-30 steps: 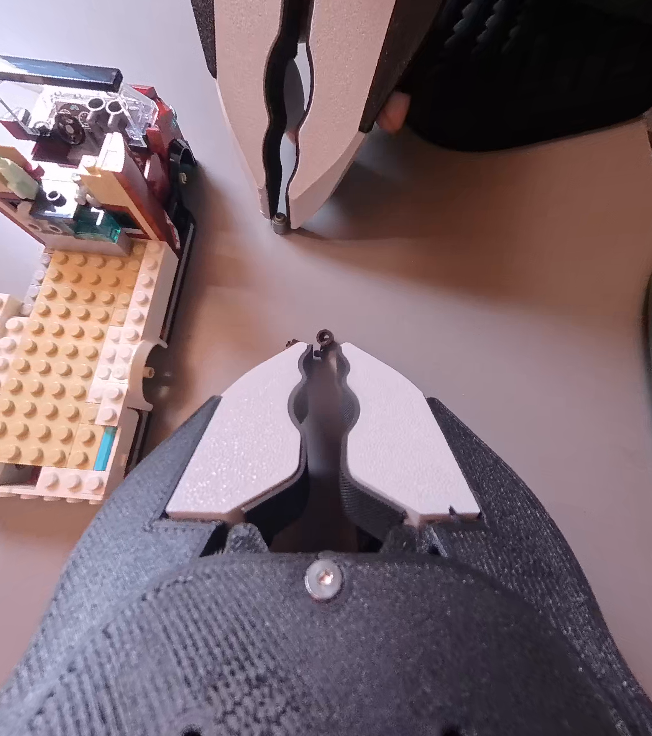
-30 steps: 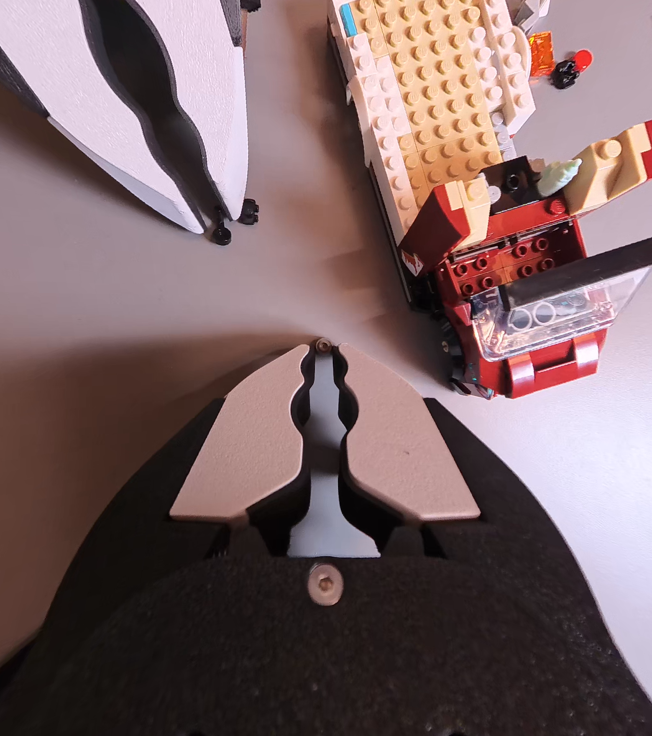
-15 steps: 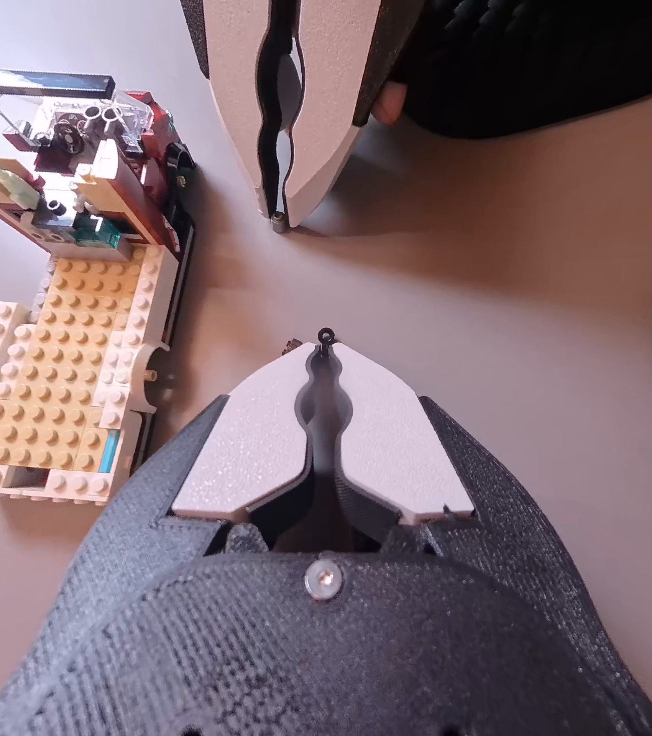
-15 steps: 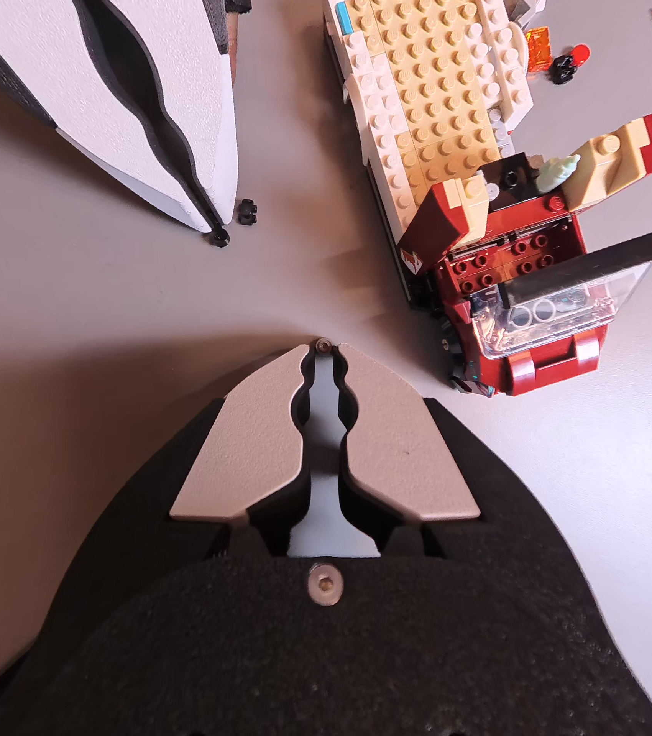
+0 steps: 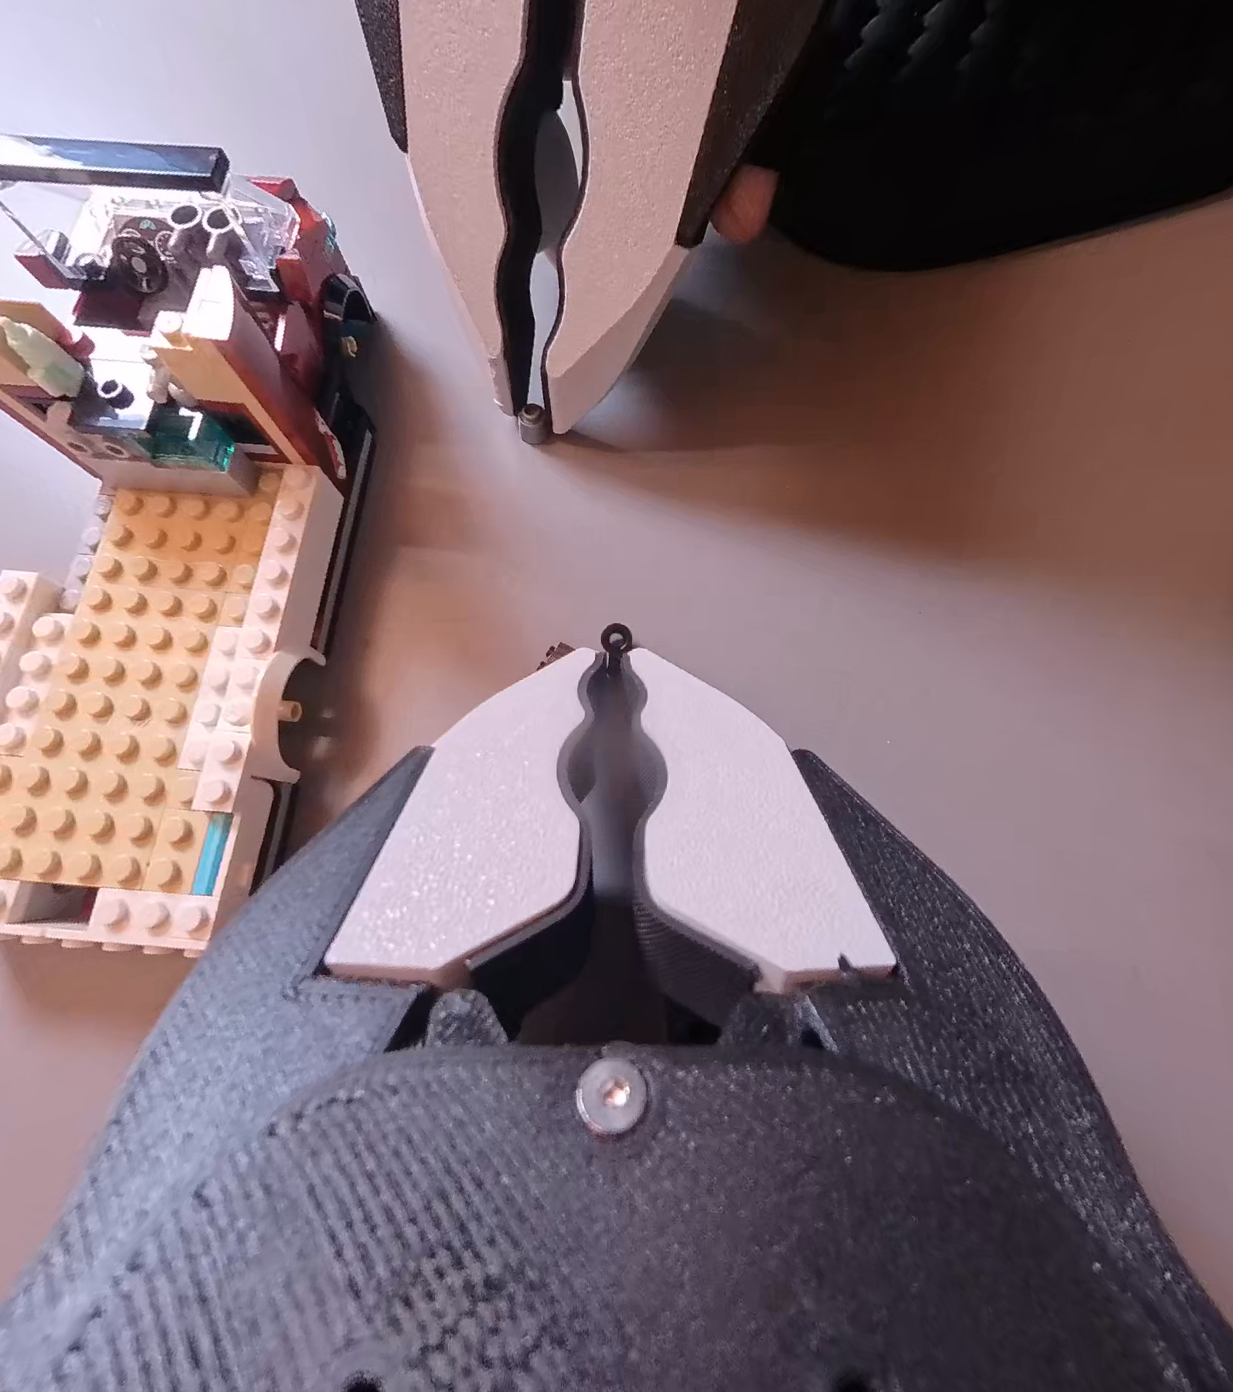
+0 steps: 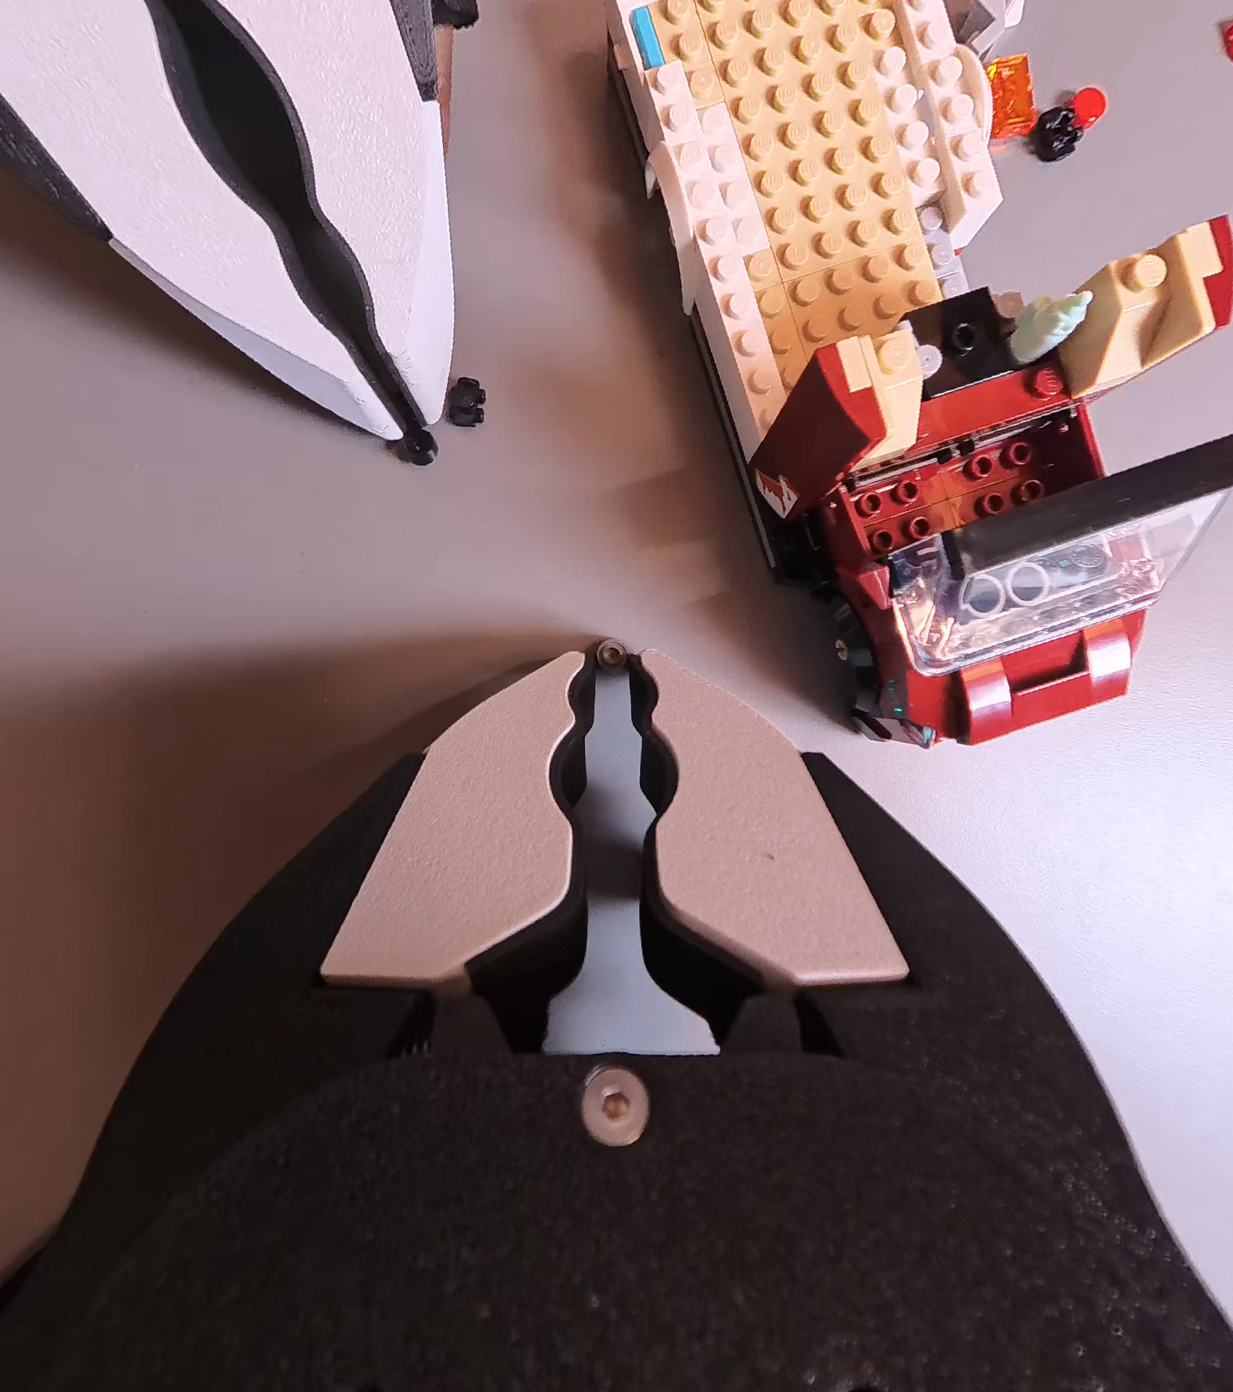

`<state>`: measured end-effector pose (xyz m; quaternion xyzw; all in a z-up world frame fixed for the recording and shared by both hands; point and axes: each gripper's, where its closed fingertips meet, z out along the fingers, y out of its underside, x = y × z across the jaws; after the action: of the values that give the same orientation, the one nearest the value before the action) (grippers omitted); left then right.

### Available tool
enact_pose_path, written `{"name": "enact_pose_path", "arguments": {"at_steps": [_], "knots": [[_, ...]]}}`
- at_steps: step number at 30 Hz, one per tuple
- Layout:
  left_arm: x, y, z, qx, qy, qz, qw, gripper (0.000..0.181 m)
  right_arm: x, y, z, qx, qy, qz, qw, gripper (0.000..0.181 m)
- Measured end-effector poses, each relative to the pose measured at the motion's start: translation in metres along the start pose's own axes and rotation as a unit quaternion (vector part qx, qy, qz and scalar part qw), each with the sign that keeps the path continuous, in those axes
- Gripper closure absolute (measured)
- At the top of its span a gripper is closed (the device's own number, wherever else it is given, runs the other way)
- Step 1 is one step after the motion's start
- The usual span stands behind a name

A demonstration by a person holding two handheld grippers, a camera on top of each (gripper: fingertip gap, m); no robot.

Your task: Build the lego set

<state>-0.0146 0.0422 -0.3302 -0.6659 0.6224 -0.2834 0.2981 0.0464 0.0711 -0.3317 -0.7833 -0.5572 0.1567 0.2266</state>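
Both grippers point tip to tip over the table (image 5: pixel 899 565).
Left gripper (image 5: pixel 615 654) pinches a black ring piece (image 5: pixel 615 640); right gripper (image 6: pixel 609 654) grips a grey stud (image 6: pixel 609 652); the lego vehicle (image 6: pixel 899 316) lies beside them.

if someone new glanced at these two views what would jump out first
The half-built lego vehicle, with a tan studded deck, dark red cab and raised clear windscreen, lies on the grey table beside both grippers. The left gripper pinches a tiny black ring-ended piece at its tips. Facing it, the right gripper pinches a small grey cylindrical peg.
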Motion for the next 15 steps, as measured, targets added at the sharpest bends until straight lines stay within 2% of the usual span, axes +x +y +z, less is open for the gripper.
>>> {"name": "enact_pose_path", "arguments": {"at_steps": [6, 9, 15], "knots": [[-0.001, 0.0, -0.001, 0.002, -0.004, 0.001, 1.0, 0.178, 0.0, 0.001, 0.0, 0.0, -0.002, 0.0, 1.0, 0.173], [-0.002, -0.004, -0.003, 0.017, -0.004, -0.001, 1.0, 0.178, 0.003, -0.001, -0.002, 0.005, 0.021, -0.017, 1.0, 0.171], [0.001, -0.026, -0.017, 0.092, 0.06, -0.086, 0.99, 0.178, -0.034, -0.052, -0.026, 0.155, -0.016, -0.124, 0.98, 0.165]]}}
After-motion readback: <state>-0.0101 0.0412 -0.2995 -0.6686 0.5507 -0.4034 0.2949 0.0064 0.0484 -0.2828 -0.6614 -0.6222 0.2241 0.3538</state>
